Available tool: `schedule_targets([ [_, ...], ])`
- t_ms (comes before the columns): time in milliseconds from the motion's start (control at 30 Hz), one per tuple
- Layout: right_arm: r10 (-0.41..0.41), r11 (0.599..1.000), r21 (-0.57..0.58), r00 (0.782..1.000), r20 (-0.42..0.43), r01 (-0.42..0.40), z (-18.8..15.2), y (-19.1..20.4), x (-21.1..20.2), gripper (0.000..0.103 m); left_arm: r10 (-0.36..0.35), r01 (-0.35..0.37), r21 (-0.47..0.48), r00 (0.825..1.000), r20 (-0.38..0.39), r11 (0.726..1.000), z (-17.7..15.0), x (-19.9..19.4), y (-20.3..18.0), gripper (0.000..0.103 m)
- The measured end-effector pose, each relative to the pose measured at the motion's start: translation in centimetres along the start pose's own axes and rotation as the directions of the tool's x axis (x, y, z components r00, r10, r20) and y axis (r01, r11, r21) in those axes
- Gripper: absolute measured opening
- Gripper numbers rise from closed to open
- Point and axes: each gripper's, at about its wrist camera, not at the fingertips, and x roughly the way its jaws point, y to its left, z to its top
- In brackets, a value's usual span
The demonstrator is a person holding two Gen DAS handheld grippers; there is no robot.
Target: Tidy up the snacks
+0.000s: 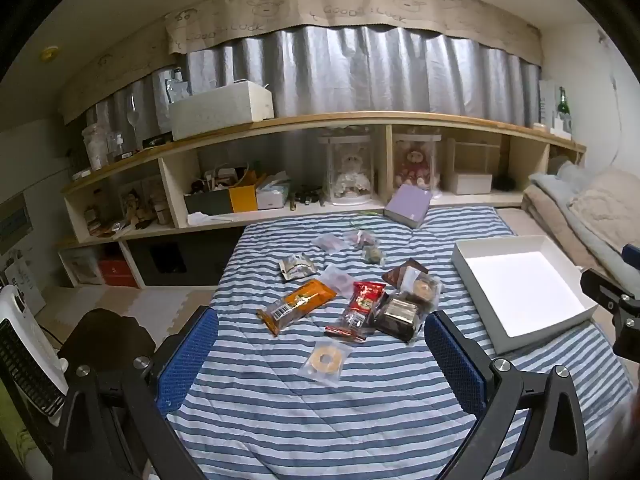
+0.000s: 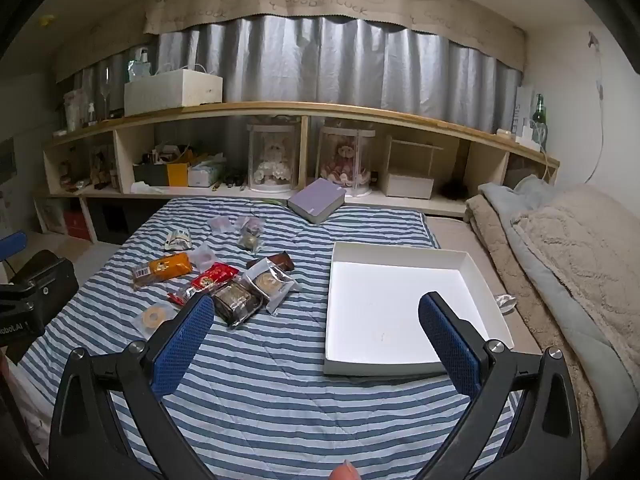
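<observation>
Lying loose on the blue-and-white striped quilt [image 1: 320, 420], the snack packets form one scattered group to the left of the white box [image 2: 476, 276], which serves as the reference landmark. The box is a shallow open tray and holds no packets.

Nearest the box on its left side: a clear-wrapped round pastry [image 2: 272, 284] and a dark-wrapped cake block [image 2: 236, 302], touching each other. A brown packet [image 2: 276, 261] lies just behind them. Further left of the box: a red packet [image 2: 212, 274], then an orange-wrapped bar [image 2: 164, 269]. A ring-shaped biscuit in clear wrap [image 2: 154, 316] lies furthest left on the near side. Several small clear or silver sachets [image 2: 250, 232] lie behind the group, away from the box's far-left corner.

Left gripper [image 1: 320, 344]: fingers spread wide, nothing between the blue pads; it hangs above the quilt, left of the box, with the ring biscuit in line between its fingers.

Right gripper [image 2: 316, 332]: fingers spread wide, nothing held; its right finger [image 2: 448, 344] overlaps the box in view, its left finger overlaps the quilt beside the cake block.

Behind the box: a lilac book [image 2: 318, 200] at the quilt's far edge, then a low wooden shelf unit [image 2: 304, 114]. Right of the box: folded beige blankets [image 2: 576, 256].
</observation>
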Motion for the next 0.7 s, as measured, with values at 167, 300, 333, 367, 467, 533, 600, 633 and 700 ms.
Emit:
schedule_targets([
  [167,-0.002,1.0,0.001,1.0,-0.001,0.002,0.0,-0.12,-0.01,0.103,-0.001,0.001,-0.001,1.0,0.0,1.0,-0.04,-0.05,-0.14,0.103],
  [300,-0.003,1.0,-0.002,1.0,-0.001,0.003,0.0,-0.07,-0.02,0.103,-0.004,0.004,-0.006,1.0,-0.002,1.0,0.0,0.01,0.02,0.103],
  [333,-0.004,1.0,-0.001,1.0,-0.001,0.004,-0.09,0.0,-0.03,0.103,-0.004,0.004,-0.006,1.0,-0.002,1.0,0.0,0.01,0.02,0.103],
  [367,-0.006,1.0,0.001,1.0,-0.002,0.006,-0.18,0.08,-0.04,0.103,-0.005,0.005,-0.005,1.0,-0.003,1.0,0.0,0.01,0.02,0.103],
  [467,-0.003,1.0,0.008,1.0,-0.003,0.003,-0.48,0.24,-0.04,0.103,-0.003,0.003,-0.005,1.0,-0.002,1.0,-0.01,-0.02,0.03,0.103],
  [533,-0.004,1.0,0.009,1.0,-0.003,0.004,0.22,-0.24,-0.07,0.103,-0.004,0.004,-0.006,1.0,-0.003,1.0,0.0,0.02,0.02,0.103],
  [600,-0.003,1.0,0.011,1.0,-0.002,0.003,0.05,-0.36,0.0,0.103,-0.004,0.004,-0.006,1.0,-0.003,1.0,0.0,0.01,0.02,0.103],
  [633,-0.005,1.0,0.009,1.0,-0.002,0.005,0.12,-0.38,0.02,0.103,-0.004,0.004,-0.006,1.0,-0.003,1.0,0.0,0.02,0.02,0.103],
  [700,-0.007,1.0,0.006,1.0,0.0,0.007,0.09,-0.34,-0.12,0.103,-0.004,0.004,-0.006,1.0,-0.003,1.0,0.0,0.01,0.02,0.103],
])
